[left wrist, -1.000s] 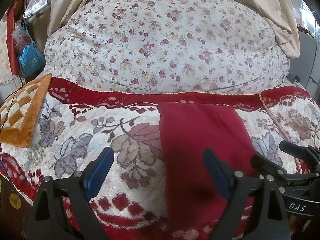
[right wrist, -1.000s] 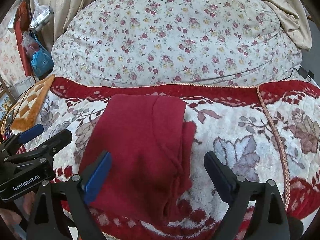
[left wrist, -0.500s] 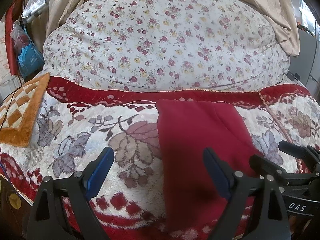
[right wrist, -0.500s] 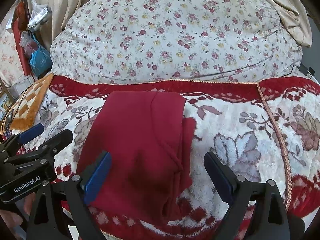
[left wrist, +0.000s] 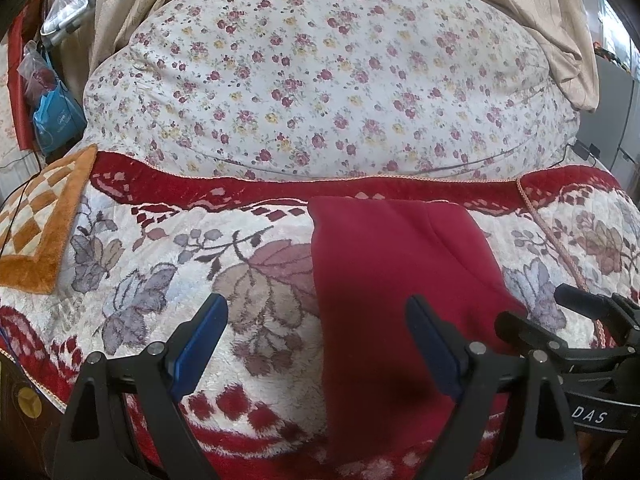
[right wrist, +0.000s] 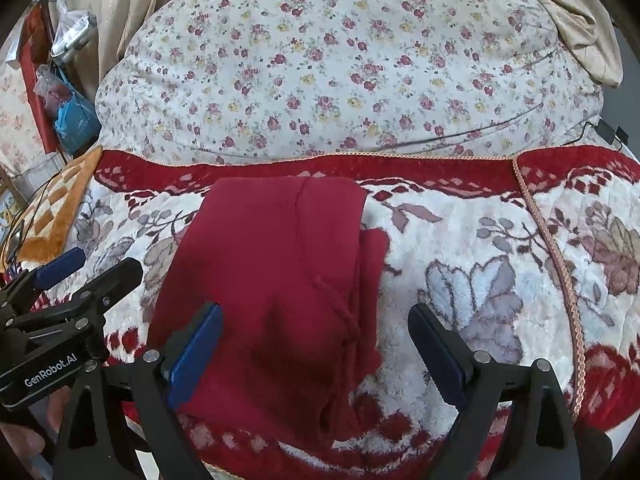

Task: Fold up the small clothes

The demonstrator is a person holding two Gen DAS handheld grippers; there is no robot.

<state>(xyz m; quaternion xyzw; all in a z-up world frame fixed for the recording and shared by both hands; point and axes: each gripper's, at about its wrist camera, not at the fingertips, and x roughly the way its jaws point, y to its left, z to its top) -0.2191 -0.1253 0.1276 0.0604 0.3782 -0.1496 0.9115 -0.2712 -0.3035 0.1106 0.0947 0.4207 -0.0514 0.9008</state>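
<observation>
A dark red garment lies folded lengthwise into a long strip on the leaf-patterned blanket. My left gripper hovers open over the strip's near left edge, nothing between its blue pads. My right gripper hangs open above the strip's near right edge, where the layers bunch. Each gripper shows in the other's view: the right gripper at the right side, the left gripper at the left side.
A big floral duvet rises behind the blanket. An orange checked cushion lies at the left. Plastic bags hang at the far left, beige curtains at the back. A cable and plug lie at the right.
Both views shifted slightly; the garment lies as before and both grippers stay open.
</observation>
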